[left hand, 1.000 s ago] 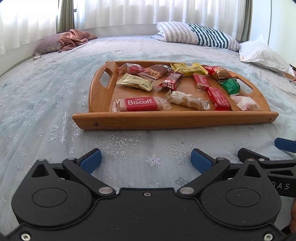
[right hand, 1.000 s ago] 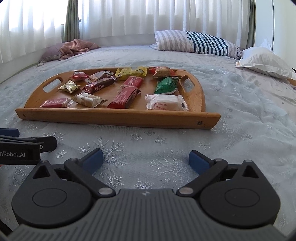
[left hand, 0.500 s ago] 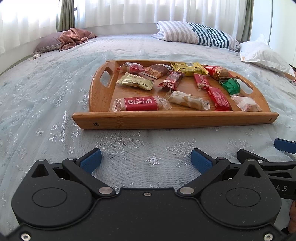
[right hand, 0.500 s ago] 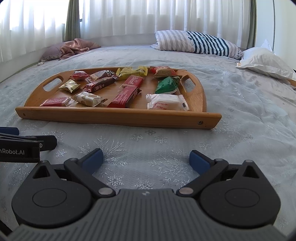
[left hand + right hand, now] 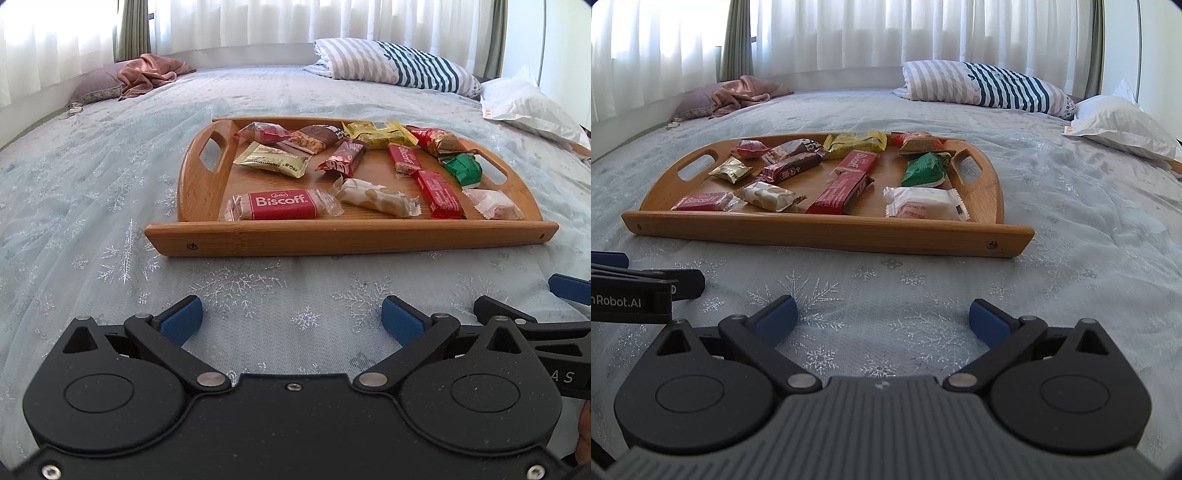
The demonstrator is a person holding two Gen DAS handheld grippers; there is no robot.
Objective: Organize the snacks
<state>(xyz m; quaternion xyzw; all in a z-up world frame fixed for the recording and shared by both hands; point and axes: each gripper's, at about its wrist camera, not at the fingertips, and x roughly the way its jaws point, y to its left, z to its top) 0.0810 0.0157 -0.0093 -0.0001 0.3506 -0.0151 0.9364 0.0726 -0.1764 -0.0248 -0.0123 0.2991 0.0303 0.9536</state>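
Observation:
A wooden tray point(image 5: 351, 236) point(image 5: 820, 232) sits on the bed with several wrapped snacks in it. A red Biscoff pack point(image 5: 282, 205) lies at its front left, a cream nougat bar point(image 5: 373, 197) beside it, a white candy pack point(image 5: 925, 204) at the front right and a green pack point(image 5: 925, 170) behind that. My left gripper point(image 5: 291, 319) is open and empty, low over the bedspread in front of the tray. My right gripper point(image 5: 882, 317) is open and empty, beside it on the right.
A pale blue snowflake bedspread point(image 5: 92, 192) covers the bed. A striped pillow point(image 5: 990, 86) and a white pillow point(image 5: 1119, 123) lie at the back right. A pink cloth point(image 5: 151, 74) lies at the back left. Curtains hang behind.
Both grippers have shifted very slightly; the tray and snacks have not moved.

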